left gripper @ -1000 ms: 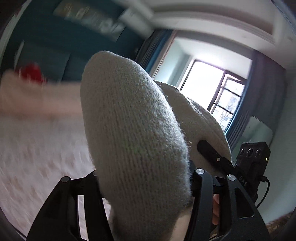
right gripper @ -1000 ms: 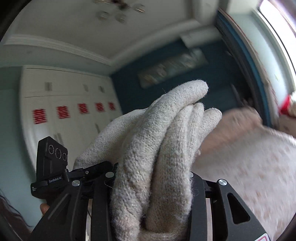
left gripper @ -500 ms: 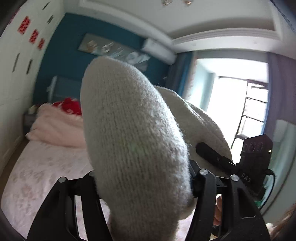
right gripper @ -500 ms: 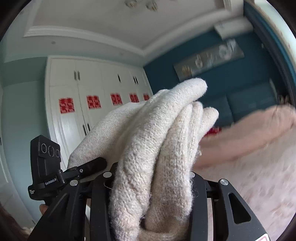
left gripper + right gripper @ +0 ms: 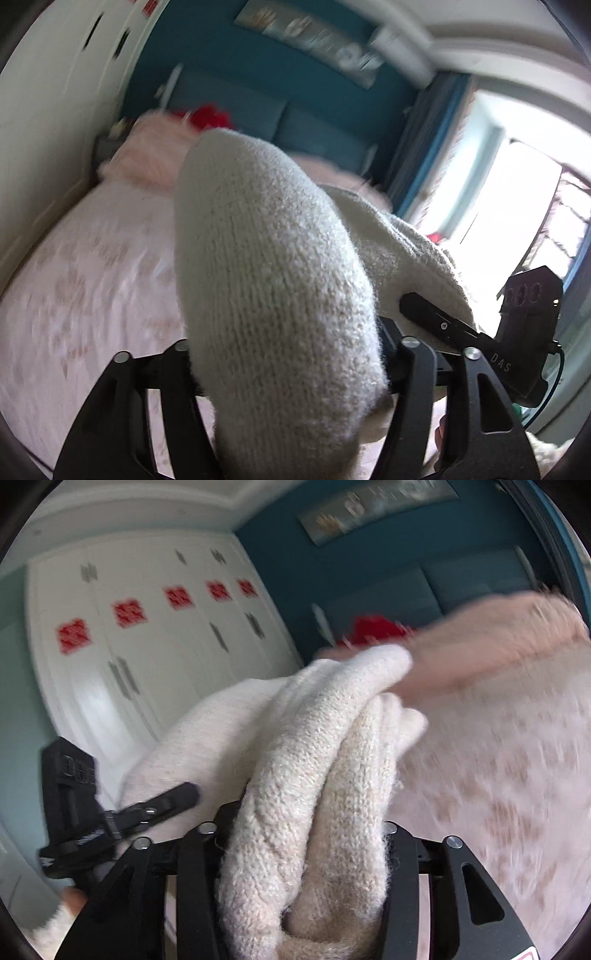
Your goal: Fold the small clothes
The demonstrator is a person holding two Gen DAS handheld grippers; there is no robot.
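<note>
A cream knitted garment [image 5: 273,280] hangs in the air between both grippers, above a pink bed [image 5: 92,295]. My left gripper [image 5: 288,373] is shut on one bunched end of it, and the knit fills the middle of the left wrist view. My right gripper [image 5: 303,842] is shut on the other end, where the garment [image 5: 314,760] is folded into thick rolls. The right gripper [image 5: 524,332] shows at the right of the left wrist view, and the left gripper [image 5: 74,797] at the left of the right wrist view. The fingertips are hidden by the knit.
The bed with a pink flowered sheet [image 5: 517,775] lies below. A fluffy pink blanket [image 5: 155,155] and a red item [image 5: 210,114] lie near the blue headboard [image 5: 295,125]. White wardrobes [image 5: 147,657] stand at the left, a bright window [image 5: 517,206] at the right.
Both wrist views have tilted down from the ceiling and walls toward the bed. The garment stays clamped in both grippers and has come lower over the sheet.
</note>
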